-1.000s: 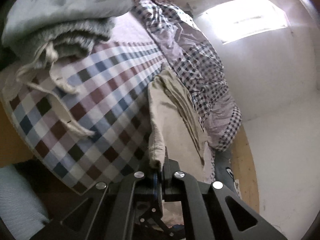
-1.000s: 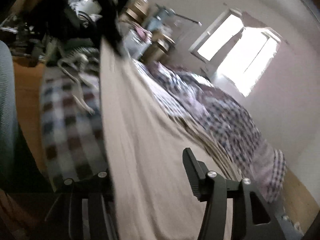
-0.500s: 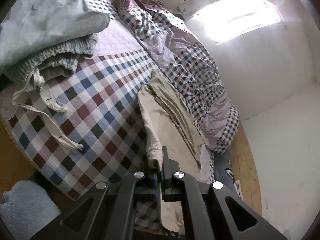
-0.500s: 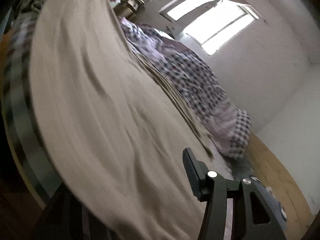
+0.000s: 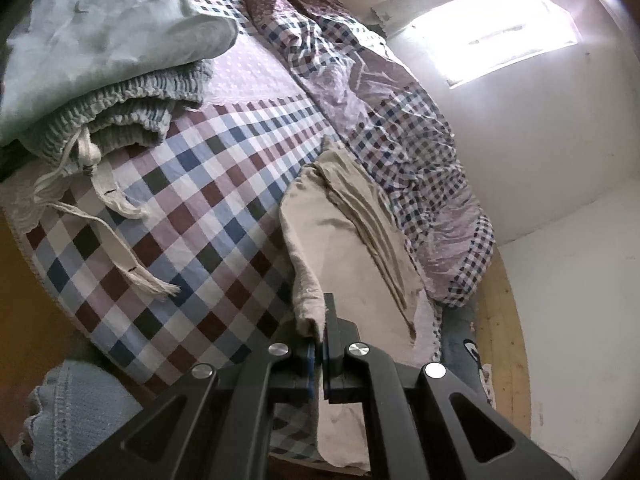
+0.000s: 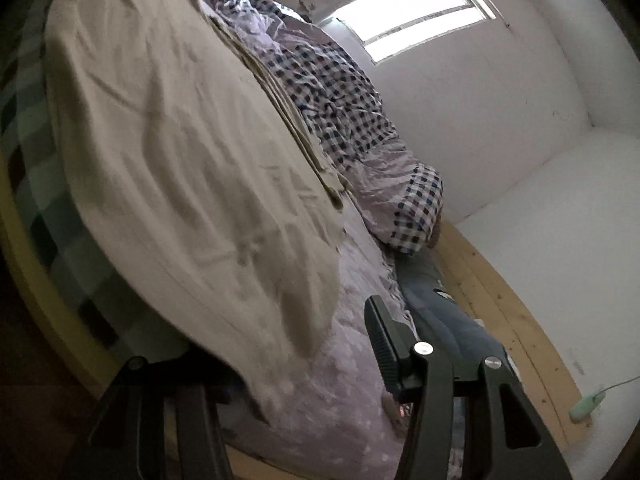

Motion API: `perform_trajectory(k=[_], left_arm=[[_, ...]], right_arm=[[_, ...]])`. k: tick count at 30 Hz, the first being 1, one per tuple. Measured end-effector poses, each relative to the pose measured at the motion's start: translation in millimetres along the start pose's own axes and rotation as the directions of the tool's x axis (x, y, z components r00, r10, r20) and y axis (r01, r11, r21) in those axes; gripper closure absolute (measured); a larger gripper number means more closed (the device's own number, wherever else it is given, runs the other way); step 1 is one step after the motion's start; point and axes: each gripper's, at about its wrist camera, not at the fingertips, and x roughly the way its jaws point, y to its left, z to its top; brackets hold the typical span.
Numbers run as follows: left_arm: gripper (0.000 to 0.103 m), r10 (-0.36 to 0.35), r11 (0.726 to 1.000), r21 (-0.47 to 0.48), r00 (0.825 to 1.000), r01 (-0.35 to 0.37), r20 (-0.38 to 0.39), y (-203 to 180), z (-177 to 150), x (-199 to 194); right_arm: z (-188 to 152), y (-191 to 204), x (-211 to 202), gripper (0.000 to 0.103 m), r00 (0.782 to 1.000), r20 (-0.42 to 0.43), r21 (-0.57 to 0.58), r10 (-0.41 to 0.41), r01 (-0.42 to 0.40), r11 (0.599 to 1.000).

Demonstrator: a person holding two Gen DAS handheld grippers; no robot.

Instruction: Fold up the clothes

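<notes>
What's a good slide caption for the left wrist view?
Left tongs pinch the edge of a beige garment lying on a checked bedspread.

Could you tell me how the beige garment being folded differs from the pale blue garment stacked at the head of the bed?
The beige garment lies spread in a long strip, while the pale blue garment is already folded on a pile. The beige one's near corner is pinched in the left claw; nothing holds the blue one. Both rest on the checked bed cover.
</notes>
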Motion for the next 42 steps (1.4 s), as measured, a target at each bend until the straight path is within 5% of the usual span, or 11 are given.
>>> perform_trajectory(k=[9,13,15,17,23,32,42], left_arm=[[0.103,0.041,0.999,0.022,0.999,-0.041,-0.01,0,-4,6],[0.103,0.052,0.998,0.031,0.999,-0.051,-0.014,1,-5,8],[0.103,0.054,0.998,0.035,0.998,-0.053,-0.018,1,-5,8],[0.103,0.056,0.998,0.035,0.998,-0.056,-0.02,2,-5,9],[0.103,0.039,0.999,0.037,0.999,-0.038,-0.017,0,-1,4],[0.103,-0.058,0.998,0.031,0.998,0.058,0.004,-14,11,-21],[0.103,-0.184,0.981,0.066,0.982,0.182,0.032,-38,28,-71]], right_arm=[[-21,13,-18,0.058,0.996,0.085,-0.162,-0.02,0.034,0.986],[-22,21,-15,0.076,0.997,0.081,-0.2,0.009,0.008,0.98],[-23,22,-14,0.098,0.997,0.068,-0.212,0.038,-0.023,0.977],[-21,17,-12,0.103,0.995,0.052,-0.213,0.089,-0.076,0.974],[-4,-43,-12,0.103,0.983,0.035,-0.126,0.18,-0.174,0.977],[58,-151,-36,0.103,0.988,0.058,0.001,0.143,-0.143,0.99],[96,-217,-64,0.103,0.99,0.037,0.014,0.135,-0.136,0.991]])
